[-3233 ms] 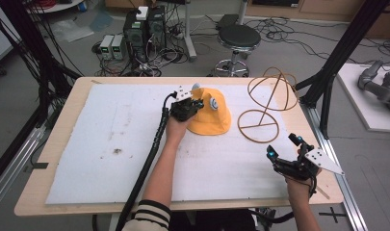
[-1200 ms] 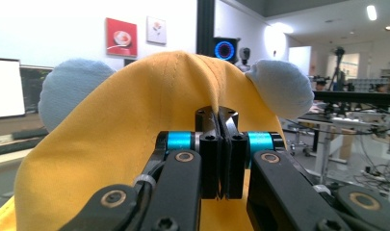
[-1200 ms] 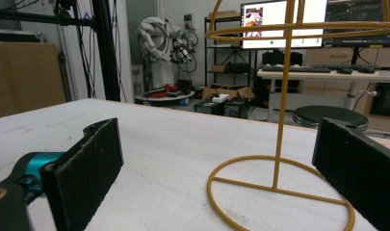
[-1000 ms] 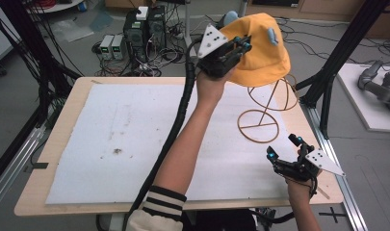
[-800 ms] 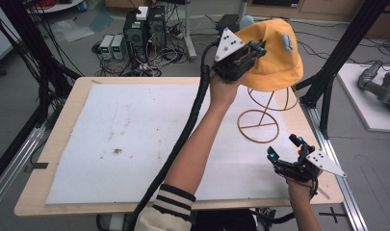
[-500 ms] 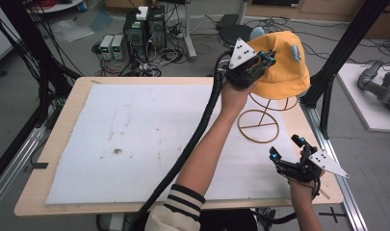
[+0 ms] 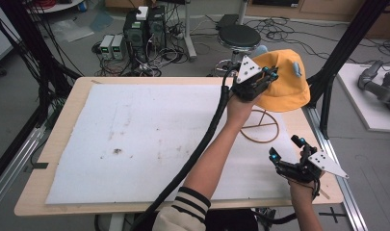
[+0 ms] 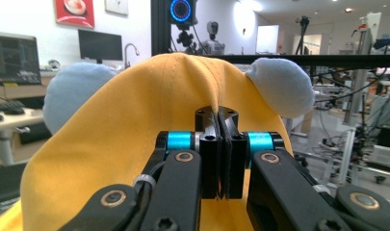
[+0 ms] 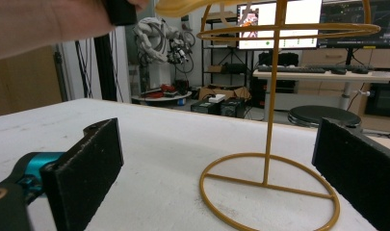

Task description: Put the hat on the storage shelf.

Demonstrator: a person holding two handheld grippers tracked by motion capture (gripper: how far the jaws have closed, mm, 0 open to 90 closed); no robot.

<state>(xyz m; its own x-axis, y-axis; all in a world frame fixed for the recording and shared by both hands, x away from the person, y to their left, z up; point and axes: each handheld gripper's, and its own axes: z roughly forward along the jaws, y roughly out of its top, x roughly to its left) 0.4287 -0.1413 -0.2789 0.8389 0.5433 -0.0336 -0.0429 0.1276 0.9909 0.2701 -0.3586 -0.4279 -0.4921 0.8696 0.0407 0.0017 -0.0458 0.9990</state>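
Left gripper [image 7: 267,77] holds yellow cap [image 7: 285,84] over wire stand [image 7: 261,126].

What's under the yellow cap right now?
Under the yellow cap, held by the left claw, stands the wire stand: its ring base and post show, while the cap covers its upper hoops from above.

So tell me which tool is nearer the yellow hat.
Left. The left tool is shut on the yellow hat above the wire stand; the right tool rests open near the table's front edge.

One cap [image 7: 283,82], one stand [image 7: 260,126], two tools
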